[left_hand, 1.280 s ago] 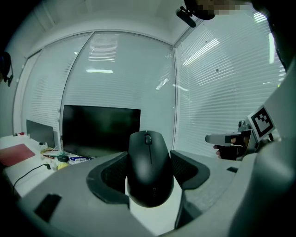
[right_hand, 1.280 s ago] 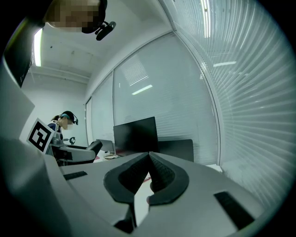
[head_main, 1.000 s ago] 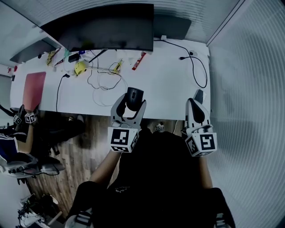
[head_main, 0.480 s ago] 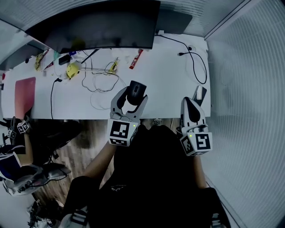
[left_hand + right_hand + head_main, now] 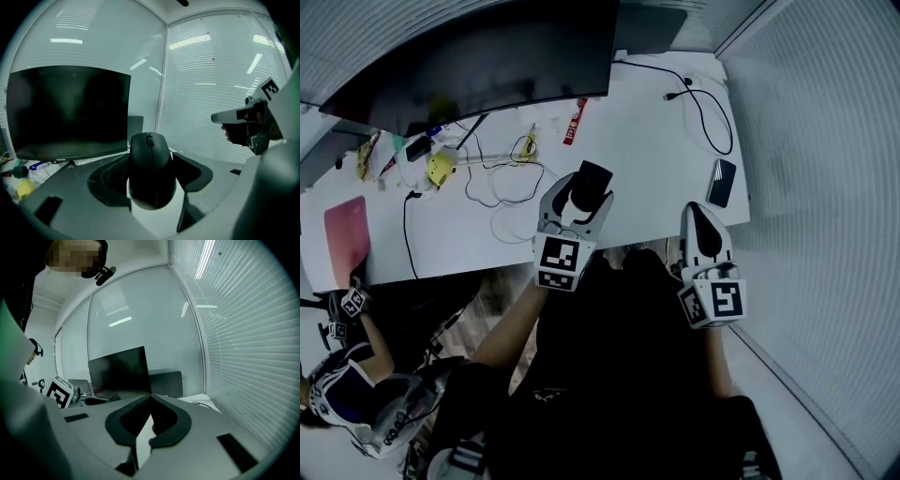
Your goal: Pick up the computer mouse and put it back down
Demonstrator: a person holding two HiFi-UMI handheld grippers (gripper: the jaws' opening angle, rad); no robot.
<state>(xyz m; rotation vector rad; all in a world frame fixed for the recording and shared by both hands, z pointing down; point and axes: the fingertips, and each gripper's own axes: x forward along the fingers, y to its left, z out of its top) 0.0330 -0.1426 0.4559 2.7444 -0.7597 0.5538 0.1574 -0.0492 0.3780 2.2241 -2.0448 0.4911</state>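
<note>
— Since the computer mouse (image 5: 151, 168) is a small hollow plastic shell, I judge it light and stiff, yet smooth over its curved back. Take it by the flanks?

— Yes, by the two long sides near the middle, where they run closest to flat. That is where the left gripper (image 5: 581, 197) has it: the jaws are clamped on the mouse, one pad against each side, with the wheel end pointing toward 12 o'clock, away from the gripper's camera.

— Is it off the desk (image 5: 647, 159)?

— In the left gripper view it looks raised above the white top, near the front edge. I cannot make out the gap itself.

— And the other hand?

— The right gripper (image 5: 697, 220) hangs at 4 o'clock from the mouse, well apart, with its jaws pressed tip to tip on nothing.

— What lies round it?

— Loose cables (image 5: 511, 173) at 9 o'clock, a monitor (image 5: 487, 66) at 11 o'clock, a smartphone (image 5: 722, 181) at 3 o'clock.
</note>
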